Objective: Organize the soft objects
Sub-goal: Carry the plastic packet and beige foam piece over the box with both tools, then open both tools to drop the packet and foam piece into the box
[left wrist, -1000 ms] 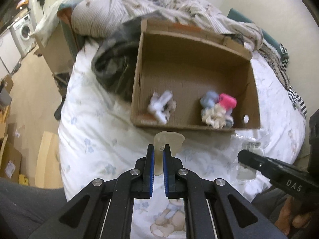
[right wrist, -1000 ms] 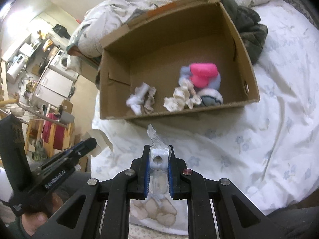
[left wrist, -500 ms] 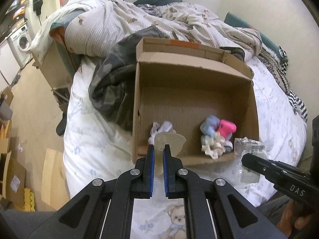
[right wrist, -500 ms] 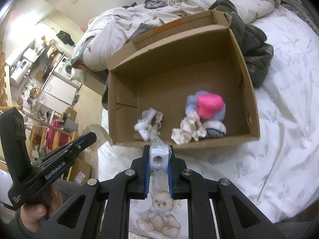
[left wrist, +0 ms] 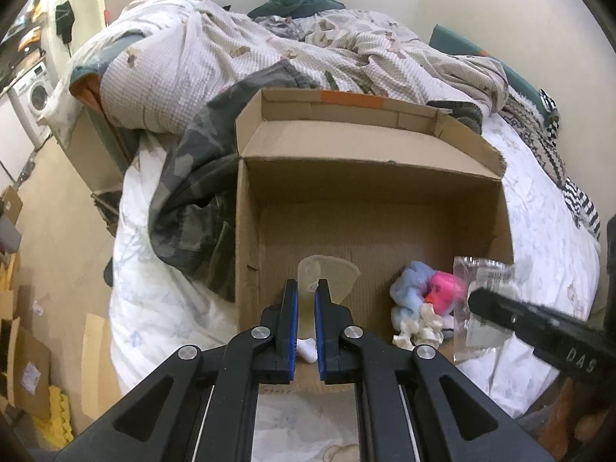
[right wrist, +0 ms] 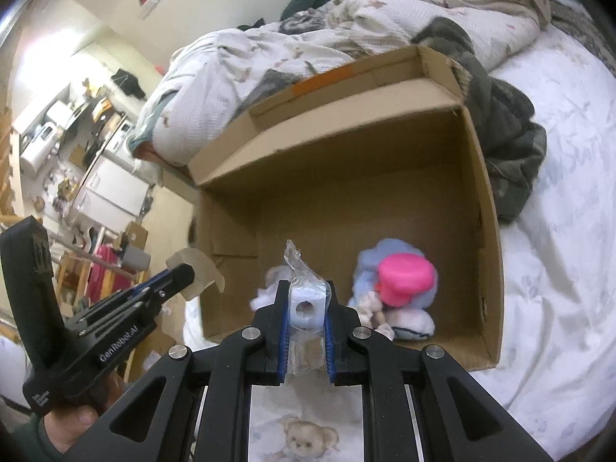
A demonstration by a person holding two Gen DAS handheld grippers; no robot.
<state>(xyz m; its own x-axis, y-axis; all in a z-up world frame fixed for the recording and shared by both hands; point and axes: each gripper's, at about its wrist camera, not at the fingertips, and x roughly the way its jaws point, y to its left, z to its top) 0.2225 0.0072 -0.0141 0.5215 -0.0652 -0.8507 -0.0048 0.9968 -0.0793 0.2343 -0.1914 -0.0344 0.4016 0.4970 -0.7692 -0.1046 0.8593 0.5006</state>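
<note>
The soft pile (right wrist: 392, 292), blue, pink and white, lies on the floor of the box (left wrist: 369, 200), at its near right side. The left gripper (left wrist: 306, 296) points over the near wall of the box and its jaws are closed narrow on a pale translucent piece (left wrist: 327, 273). The right gripper (right wrist: 306, 300) also reaches toward the box, and it holds a clear packet (right wrist: 306, 304) with a white block inside. The right view shows the left gripper from the side with the pale piece (right wrist: 196, 269) at its tip, still outside the left wall of the box. The left view shows the packet (left wrist: 481, 300) just beside the pile. The box stands on a bed (right wrist: 558, 231), with a dark blanket (left wrist: 192, 208) against its left wall.
</note>
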